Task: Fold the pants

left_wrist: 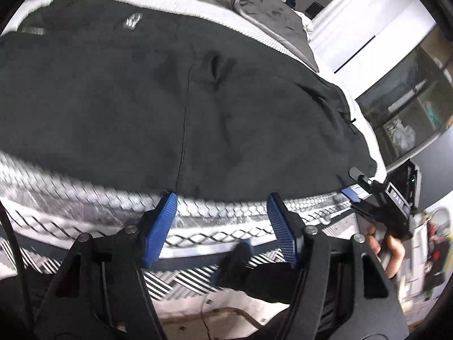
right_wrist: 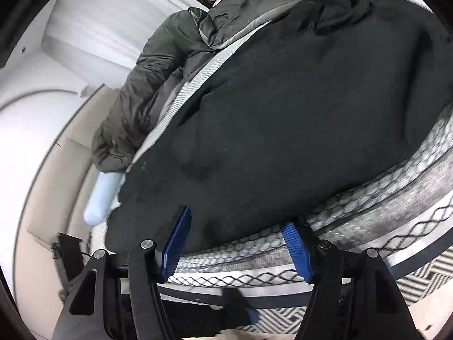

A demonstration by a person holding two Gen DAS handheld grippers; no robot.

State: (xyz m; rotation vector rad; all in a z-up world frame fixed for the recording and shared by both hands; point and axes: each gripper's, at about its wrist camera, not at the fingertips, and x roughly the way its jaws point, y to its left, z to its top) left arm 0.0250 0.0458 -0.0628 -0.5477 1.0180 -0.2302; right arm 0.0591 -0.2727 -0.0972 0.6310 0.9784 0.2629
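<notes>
Because the dark charcoal fleece pants [left_wrist: 175, 96] lie spread flat across the white quilted mattress [left_wrist: 85, 192], with their near hem running along the bed's edge, I hold both tools low at that edge, ready, I judge, to pinch the hem and carry it over for a fold. My left gripper [left_wrist: 222, 198] hovers at six o'clock of its view, its blue ribbed pads [left_wrist: 160, 226] wide apart and empty, tips just short of the hem where a long seam reaches the edge. At four o'clock in that same view my right gripper [left_wrist: 356, 184] sits by the pants' corner. Seen from its own camera, the right gripper [right_wrist: 237, 221] also stands spread with nothing between its pads, one pad tip over the dark cloth, the other by the mattress border.

Around the pants, a crumpled grey-green quilted duvet [right_wrist: 147, 85] bunches at ten o'clock, touching their far side, and a pale blue cylindrical bolster [right_wrist: 102, 198] lies at eight o'clock beside one corner. That duvet could crowd the fold's landing spot.
</notes>
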